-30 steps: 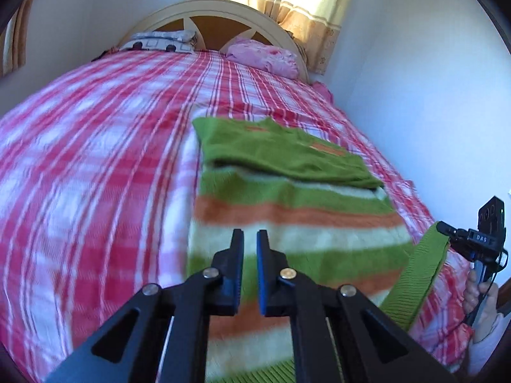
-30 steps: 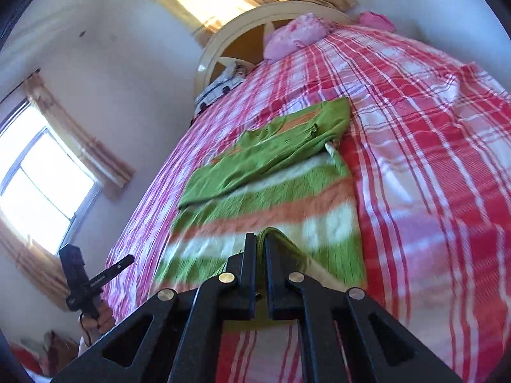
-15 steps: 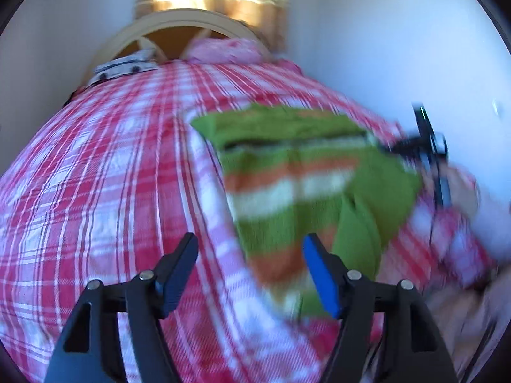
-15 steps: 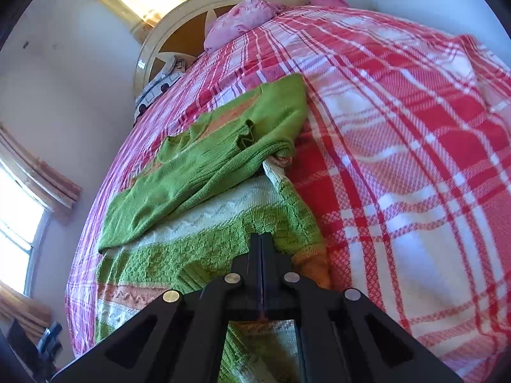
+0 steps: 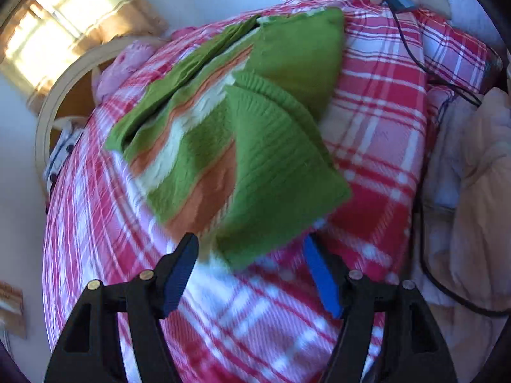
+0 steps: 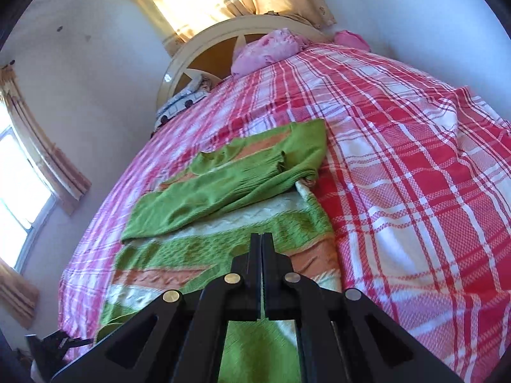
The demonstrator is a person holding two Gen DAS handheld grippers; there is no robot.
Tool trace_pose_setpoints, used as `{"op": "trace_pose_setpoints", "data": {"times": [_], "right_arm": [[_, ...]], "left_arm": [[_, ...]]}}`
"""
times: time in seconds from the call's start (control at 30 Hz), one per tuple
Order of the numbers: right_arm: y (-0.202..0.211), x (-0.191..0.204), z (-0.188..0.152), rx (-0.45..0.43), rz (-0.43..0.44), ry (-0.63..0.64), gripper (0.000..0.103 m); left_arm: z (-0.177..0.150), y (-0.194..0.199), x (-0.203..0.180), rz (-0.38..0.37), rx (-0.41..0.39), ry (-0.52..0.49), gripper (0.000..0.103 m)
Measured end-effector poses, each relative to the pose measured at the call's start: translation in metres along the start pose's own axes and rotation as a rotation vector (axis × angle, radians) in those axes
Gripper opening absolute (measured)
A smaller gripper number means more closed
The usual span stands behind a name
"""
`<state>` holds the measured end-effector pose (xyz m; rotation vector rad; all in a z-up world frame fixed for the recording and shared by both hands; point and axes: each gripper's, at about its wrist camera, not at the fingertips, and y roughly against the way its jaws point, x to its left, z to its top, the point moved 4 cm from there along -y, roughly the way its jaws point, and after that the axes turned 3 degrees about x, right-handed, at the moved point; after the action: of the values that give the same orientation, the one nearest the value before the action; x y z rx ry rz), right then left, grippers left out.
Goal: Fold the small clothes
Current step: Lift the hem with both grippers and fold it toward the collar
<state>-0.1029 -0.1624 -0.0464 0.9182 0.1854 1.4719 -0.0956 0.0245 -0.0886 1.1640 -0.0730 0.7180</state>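
the striped green sweater (image 5: 204, 146) lay on the plaid bed (image 5: 383, 134), its folded green corner at twelve o'clock between the left hand-held gripper (image 5: 252, 271)'s parted jaws, ungripped. the right hand-held gripper (image 6: 261, 239) was pressed together over the sweater; whether it pinched any knit was unclear.

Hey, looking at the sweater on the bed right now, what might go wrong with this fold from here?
1. The left tool is open with the sweater hem corner just ahead of it; closing too shallow may catch only one layer.
2. The green flap lies loosely folded over the stripes; tugging the hem may slide it off.
3. A black cable trails across the plaid blanket from the right tool, which is shut, and may snag the fabric.
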Motion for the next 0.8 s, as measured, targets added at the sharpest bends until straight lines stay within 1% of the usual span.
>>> {"op": "trace_pose_setpoints", "data": {"times": [0.07, 0.1, 0.13, 0.17, 0.2, 0.23, 0.27, 0.3, 0.33, 0.37, 0.4, 0.47, 0.53, 0.6, 0.67, 0.73, 0.77, 0.8], "right_arm": [[0.003, 0.004, -0.001, -0.001, 0.006, 0.000, 0.000], [0.005, 0.006, -0.002, -0.002, 0.013, -0.002, 0.000], [0.006, 0.007, -0.003, 0.000, 0.024, -0.005, 0.000], [0.007, 0.008, -0.004, 0.002, 0.034, -0.008, 0.001], [0.009, 0.008, -0.005, 0.002, 0.040, -0.012, 0.001], [0.010, 0.008, -0.006, 0.001, 0.041, -0.013, 0.003], [0.011, 0.008, -0.008, -0.001, 0.040, -0.016, 0.011], [0.011, 0.007, -0.009, -0.002, 0.037, -0.020, 0.025], [0.012, 0.006, -0.010, -0.005, 0.036, -0.025, 0.034], [0.012, 0.005, -0.012, -0.012, 0.035, -0.030, 0.046], [0.013, 0.005, -0.013, -0.024, 0.035, -0.034, 0.049], [0.013, 0.006, -0.015, -0.025, 0.038, -0.032, 0.049], [0.012, 0.006, -0.016, -0.020, 0.039, -0.031, 0.049], [0.013, 0.006, -0.018, -0.017, 0.032, -0.025, 0.049], [0.015, 0.005, -0.019, -0.017, 0.013, -0.007, 0.049], [0.018, 0.002, -0.020, -0.022, -0.017, 0.012, 0.049], [0.019, 0.001, -0.020, -0.024, -0.027, 0.017, 0.049], [0.020, 0.000, -0.021, -0.025, -0.032, 0.019, 0.049]], "left_arm": [[0.005, -0.002, 0.009, -0.004, -0.023, 0.025, 0.072], [0.009, -0.005, 0.015, -0.017, -0.032, 0.055, 0.072], [0.010, -0.005, 0.020, -0.040, -0.042, 0.088, 0.069], [0.010, -0.006, 0.025, -0.061, -0.052, 0.121, 0.061], [0.010, -0.007, 0.033, -0.115, -0.068, 0.183, 0.052], [0.008, -0.008, 0.039, -0.178, -0.076, 0.246, 0.033], [0.005, -0.009, 0.048, -0.262, -0.090, 0.329, 0.022], [0.000, -0.011, 0.061, -0.354, -0.117, 0.445, 0.022], [-0.005, -0.012, 0.070, -0.390, -0.140, 0.520, 0.022], [-0.010, -0.014, 0.074, -0.405, -0.146, 0.564, 0.022], [-0.015, -0.019, 0.080, -0.426, -0.147, 0.618, 0.022], [-0.019, -0.023, 0.078, -0.458, -0.149, 0.667, 0.022], [-0.024, -0.027, 0.080, -0.508, -0.163, 0.743, 0.026], [-0.030, -0.025, 0.084, -0.542, -0.194, 0.807, 0.030], [-0.034, -0.023, 0.091, -0.573, -0.225, 0.870, 0.030], [-0.041, -0.023, 0.099, -0.628, -0.278, 0.967, 0.030], [-0.045, -0.023, 0.103, -0.650, -0.302, 1.008, 0.033], [-0.048, -0.024, 0.105, -0.662, -0.314, 1.040, 0.038]]}}
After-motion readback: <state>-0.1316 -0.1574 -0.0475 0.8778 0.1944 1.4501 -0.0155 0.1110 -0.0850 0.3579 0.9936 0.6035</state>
